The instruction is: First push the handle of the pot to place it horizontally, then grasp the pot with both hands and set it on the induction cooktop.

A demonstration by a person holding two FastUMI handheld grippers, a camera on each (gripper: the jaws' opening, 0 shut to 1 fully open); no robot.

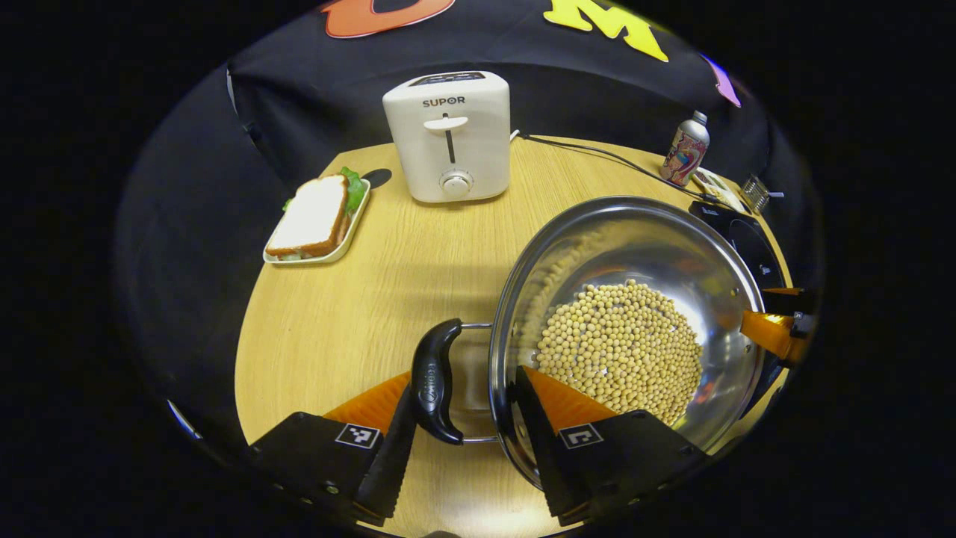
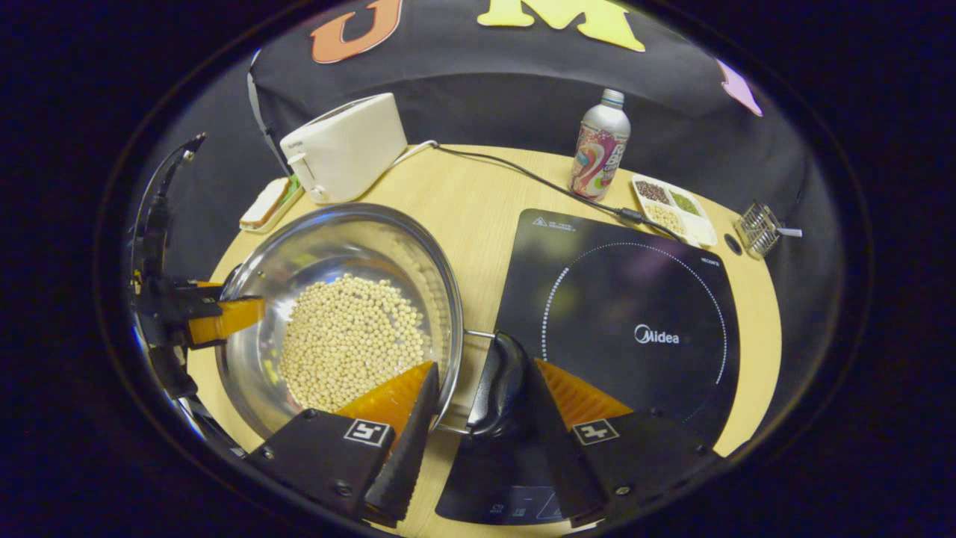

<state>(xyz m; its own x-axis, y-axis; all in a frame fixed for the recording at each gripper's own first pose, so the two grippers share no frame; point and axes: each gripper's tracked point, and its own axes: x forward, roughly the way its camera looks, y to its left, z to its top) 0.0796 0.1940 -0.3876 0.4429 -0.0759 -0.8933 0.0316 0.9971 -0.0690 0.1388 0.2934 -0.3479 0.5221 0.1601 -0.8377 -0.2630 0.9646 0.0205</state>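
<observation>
The steel pot (image 1: 635,239) (image 2: 336,243) holds a heap of soybeans (image 1: 620,351) (image 2: 347,336) and sits left of the black induction cooktop (image 2: 635,299) (image 1: 747,239). My left gripper (image 1: 463,379) straddles the pot's black left handle (image 1: 435,381): one finger is outside the handle and the other inside the rim, both pressing. My right gripper (image 2: 484,366) clamps the opposite black handle (image 2: 499,381) and the wall in the same way, at the cooktop's edge. Each gripper also appears across the pot, the right gripper (image 1: 777,332) at its far rim and the left gripper (image 2: 216,317) likewise. I cannot tell whether the pot is off the table.
A white toaster (image 1: 448,134) (image 2: 343,146) stands at the back, with a sandwich on a plate (image 1: 314,217) to its left. A bottle (image 2: 600,146), a tray of grains (image 2: 672,205) and a small wire basket (image 2: 758,224) stand behind the cooktop. A black cord (image 2: 523,175) crosses the table.
</observation>
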